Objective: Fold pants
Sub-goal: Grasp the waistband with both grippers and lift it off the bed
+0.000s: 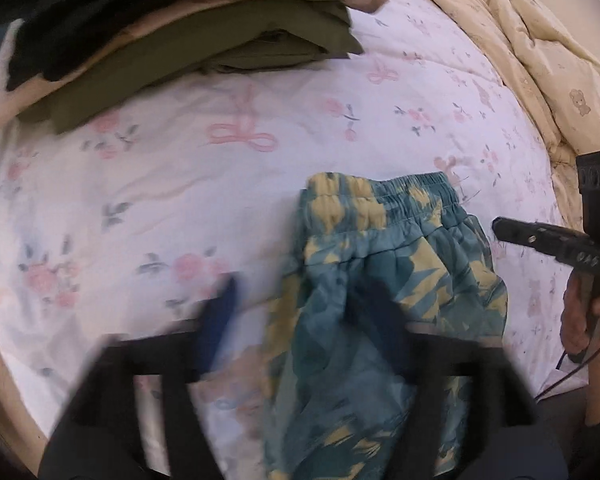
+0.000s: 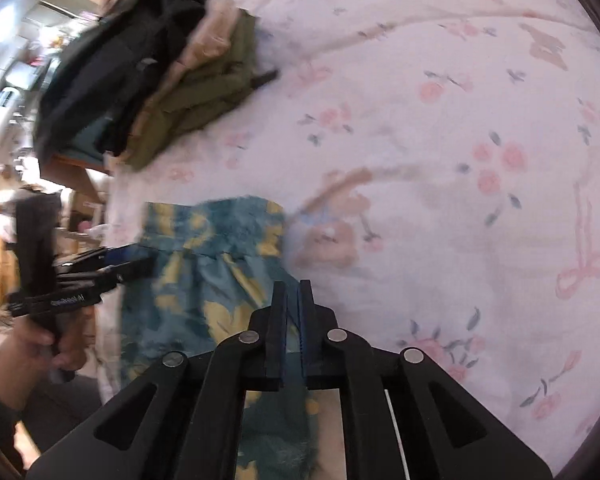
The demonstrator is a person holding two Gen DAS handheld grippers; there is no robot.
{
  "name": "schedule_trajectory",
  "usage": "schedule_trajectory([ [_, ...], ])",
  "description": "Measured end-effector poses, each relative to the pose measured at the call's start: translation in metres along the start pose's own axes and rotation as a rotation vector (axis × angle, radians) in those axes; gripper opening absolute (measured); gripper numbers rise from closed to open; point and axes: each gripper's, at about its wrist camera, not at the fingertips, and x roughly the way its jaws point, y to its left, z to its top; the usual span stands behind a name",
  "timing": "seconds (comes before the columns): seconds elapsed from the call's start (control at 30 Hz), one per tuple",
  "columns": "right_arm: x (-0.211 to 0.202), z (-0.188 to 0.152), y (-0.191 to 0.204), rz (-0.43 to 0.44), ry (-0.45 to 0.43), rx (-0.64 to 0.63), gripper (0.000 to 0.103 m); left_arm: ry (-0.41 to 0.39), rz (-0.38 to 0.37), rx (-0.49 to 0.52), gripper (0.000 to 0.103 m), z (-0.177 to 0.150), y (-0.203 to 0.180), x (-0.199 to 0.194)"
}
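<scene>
Teal pants with a yellow leaf print (image 1: 384, 280) lie on the floral bedsheet (image 1: 140, 200), elastic waistband at the far end. My left gripper (image 1: 300, 312) is open, its blurred fingers spread over the pants' left side. In the right wrist view the pants (image 2: 216, 264) lie left of centre. My right gripper (image 2: 294, 292) is shut, with teal fabric showing between and below its fingers at the pants' right edge. The right gripper also shows in the left wrist view (image 1: 504, 228); the left one shows in the right wrist view (image 2: 140, 262).
A stack of folded clothes, black, beige and olive (image 1: 188, 36), sits at the far left of the bed, also in the right wrist view (image 2: 172, 76). A cream quilt (image 1: 540, 48) is bunched at the far right. The bed edge (image 2: 112, 208) runs left of the pants.
</scene>
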Motion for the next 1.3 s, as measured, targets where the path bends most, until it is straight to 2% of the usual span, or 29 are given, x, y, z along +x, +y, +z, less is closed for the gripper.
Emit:
schedule_trajectory([
  [0.03,0.0,0.003,-0.001,0.025,-0.003,0.007,0.035,-0.012,-0.029,-0.01,0.076,0.001,0.004,-0.004],
  [0.07,0.0,0.006,-0.001,0.045,-0.006,0.016,0.066,-0.02,-0.056,-0.031,0.076,0.003,0.008,-0.005],
  [0.1,0.001,0.01,-0.002,0.065,-0.015,0.024,0.075,-0.014,-0.085,-0.057,0.076,0.005,0.013,-0.003],
  [0.13,0.004,0.013,-0.002,0.079,-0.023,0.026,0.075,0.003,-0.114,-0.085,0.076,0.008,0.016,0.003],
  [0.2,0.013,0.019,-0.001,0.099,-0.015,0.031,0.075,0.054,-0.134,-0.106,0.076,0.012,0.019,0.02],
  [0.27,0.028,0.021,-0.003,0.119,0.009,0.063,0.073,0.097,-0.106,-0.097,0.076,0.013,0.016,0.033],
  [0.37,0.051,0.023,-0.006,0.162,0.045,0.099,0.066,0.097,-0.073,-0.01,0.076,0.017,0.001,0.04],
  [0.47,0.068,0.022,-0.005,0.163,0.087,0.097,0.064,0.109,-0.075,0.012,0.073,0.02,-0.004,0.044],
  [0.5,0.07,0.023,-0.003,0.161,0.084,0.093,0.064,0.11,-0.076,0.023,0.063,0.021,-0.005,0.045],
  [0.53,0.069,0.023,-0.003,0.168,0.082,0.09,0.059,0.116,-0.095,0.034,0.044,0.021,-0.006,0.045],
  [0.57,0.069,0.023,-0.001,0.181,0.081,0.084,0.043,0.125,-0.115,0.047,0.035,0.021,-0.009,0.046],
  [0.63,0.067,0.024,0.004,0.163,0.076,0.063,0.037,0.135,-0.104,0.078,0.018,0.02,-0.014,0.047],
  [0.7,0.064,0.024,0.01,0.135,0.072,0.023,0.029,0.132,-0.09,0.096,0.014,0.02,-0.018,0.045],
  [0.77,0.061,0.027,0.014,0.121,0.064,-0.001,0.025,0.116,-0.085,0.089,0.012,0.024,-0.017,0.041],
  [0.83,0.055,0.03,0.019,0.104,0.049,-0.031,0.023,0.102,-0.103,0.093,0.011,0.029,-0.018,0.036],
  [1.0,0.041,0.046,0.033,0.056,0.011,-0.085,0.022,0.043,-0.088,0.126,0.011,0.046,-0.023,0.022],
  [1.13,0.029,0.076,0.043,-0.028,-0.029,-0.15,0.022,-0.051,-0.04,0.206,0.011,0.073,-0.033,0.008],
  [1.3,-0.002,0.121,0.067,-0.105,-0.121,-0.251,0.022,-0.16,-0.006,0.235,0.011,0.114,-0.044,-0.015],
])
